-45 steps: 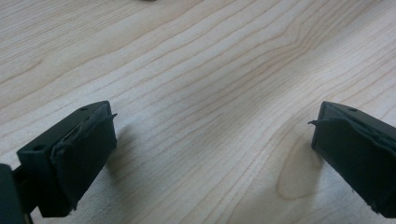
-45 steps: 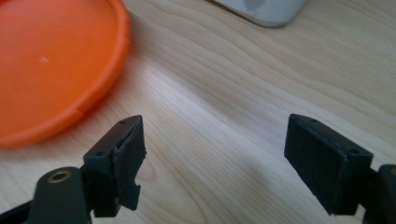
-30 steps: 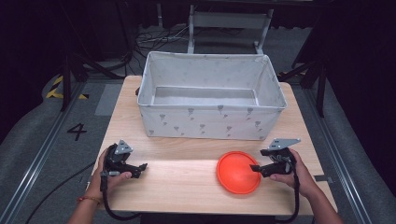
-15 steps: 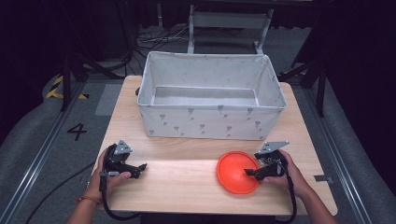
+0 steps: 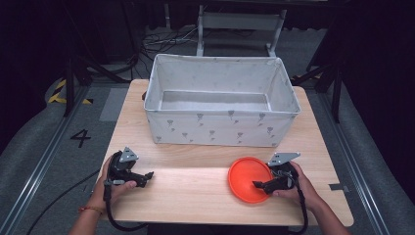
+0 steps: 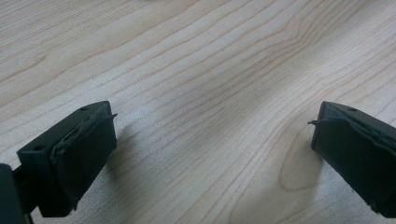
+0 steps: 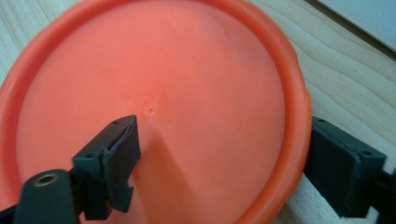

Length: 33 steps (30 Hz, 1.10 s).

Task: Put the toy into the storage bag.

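Note:
An orange round plate [image 5: 244,177] lies on the wooden table [image 5: 191,198], front right. My right gripper [image 5: 258,185] reaches over the plate's right edge. In the right gripper view one jaw hangs over the plate's inside [image 7: 154,88] and the other stands outside its rim, so the rim lies between them untouched. This right gripper [image 7: 223,140] is open, and its jaws have just been opening a little. Front left, my left gripper [image 5: 148,175] rests low over bare wood, pointing right. The left gripper [image 6: 210,133] is open with nothing between its jaws.
A large white fabric bin [image 5: 220,129] with a grey print stands at the back middle of the table, its inside bare. Between the two grippers runs a strip of bare wood. The table's front edge is close behind both hands.
My right hand has shifted left and slightly down, bringing its jaws over the plate's right rim. The left hand and the plate have stayed where they were.

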Motion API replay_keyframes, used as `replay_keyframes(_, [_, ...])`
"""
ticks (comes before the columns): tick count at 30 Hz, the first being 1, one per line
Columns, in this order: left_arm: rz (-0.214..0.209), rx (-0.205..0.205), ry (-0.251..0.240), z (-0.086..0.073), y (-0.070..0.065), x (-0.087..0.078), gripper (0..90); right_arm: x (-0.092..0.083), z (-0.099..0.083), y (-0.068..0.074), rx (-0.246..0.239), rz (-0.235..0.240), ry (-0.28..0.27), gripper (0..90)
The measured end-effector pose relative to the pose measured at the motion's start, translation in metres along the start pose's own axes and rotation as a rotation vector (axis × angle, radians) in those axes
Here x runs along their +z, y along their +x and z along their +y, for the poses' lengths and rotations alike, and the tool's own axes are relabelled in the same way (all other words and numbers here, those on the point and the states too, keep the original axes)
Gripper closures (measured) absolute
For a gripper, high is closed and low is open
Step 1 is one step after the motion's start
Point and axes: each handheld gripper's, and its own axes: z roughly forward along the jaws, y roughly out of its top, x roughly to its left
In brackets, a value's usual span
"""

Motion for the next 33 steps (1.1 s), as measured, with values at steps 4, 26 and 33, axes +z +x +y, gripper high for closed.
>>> replay_keyframes(4, [0.000,-0.001,0.000,0.000,0.000,0.000,0.3,-0.002,0.001,-0.003,0.037,-0.011,-0.012,33.5])
replay_keyframes(26, [-0.002,0.012,-0.002,0.000,0.001,0.000,0.2,-0.067,0.017,0.006,-0.044,0.119,-0.207,82.3])
replay_keyframes(33, [-0.002,0.012,-0.002,0.000,0.001,0.000,0.3,-0.093,0.026,0.018,-0.148,0.025,-0.177,82.4])
